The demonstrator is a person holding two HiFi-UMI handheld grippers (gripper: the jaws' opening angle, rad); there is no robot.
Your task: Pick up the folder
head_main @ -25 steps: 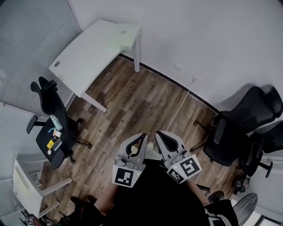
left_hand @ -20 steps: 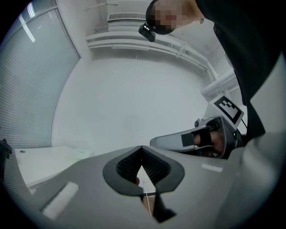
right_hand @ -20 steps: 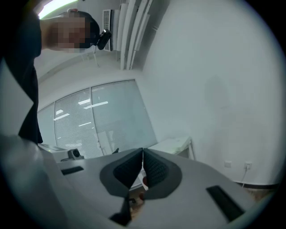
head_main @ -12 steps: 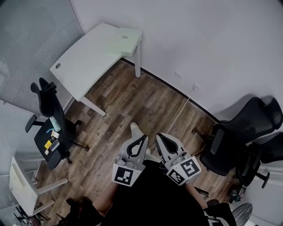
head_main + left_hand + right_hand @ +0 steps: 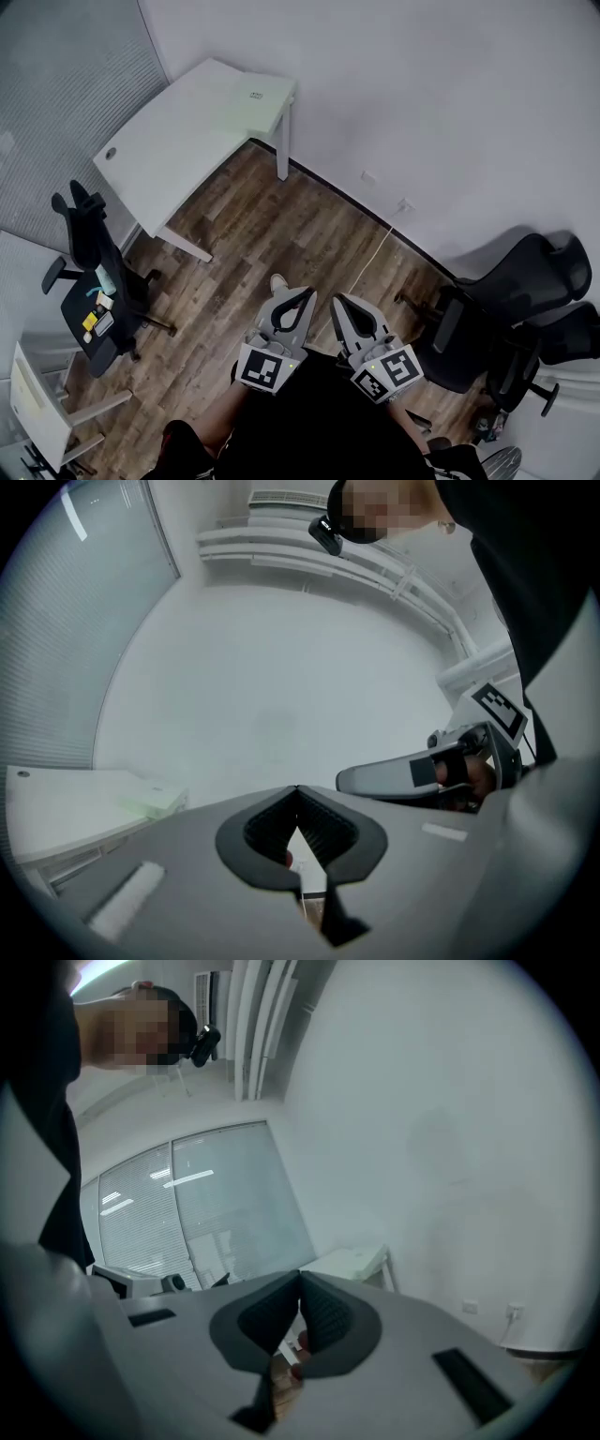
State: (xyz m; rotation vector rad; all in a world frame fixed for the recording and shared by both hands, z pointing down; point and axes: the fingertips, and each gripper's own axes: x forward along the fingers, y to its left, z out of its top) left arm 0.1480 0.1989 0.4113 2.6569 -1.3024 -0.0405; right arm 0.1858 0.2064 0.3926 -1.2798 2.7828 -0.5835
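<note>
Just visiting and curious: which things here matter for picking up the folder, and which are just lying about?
For the job: pale green flat folder; white desk under it; left gripper and right gripper, both shut and empty.
Lying about: black office chairs; white wall cable.

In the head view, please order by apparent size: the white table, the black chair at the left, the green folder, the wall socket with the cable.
1. white table, largest
2. black chair
3. pale green folder
4. wall socket, smallest

— Where does the head view sit?
— High up, looking steeply down, well away from the white rectangular desk (image 5: 187,131).
— And the gripper views?
— Low, level, both facing that desk; all three share it.
</note>
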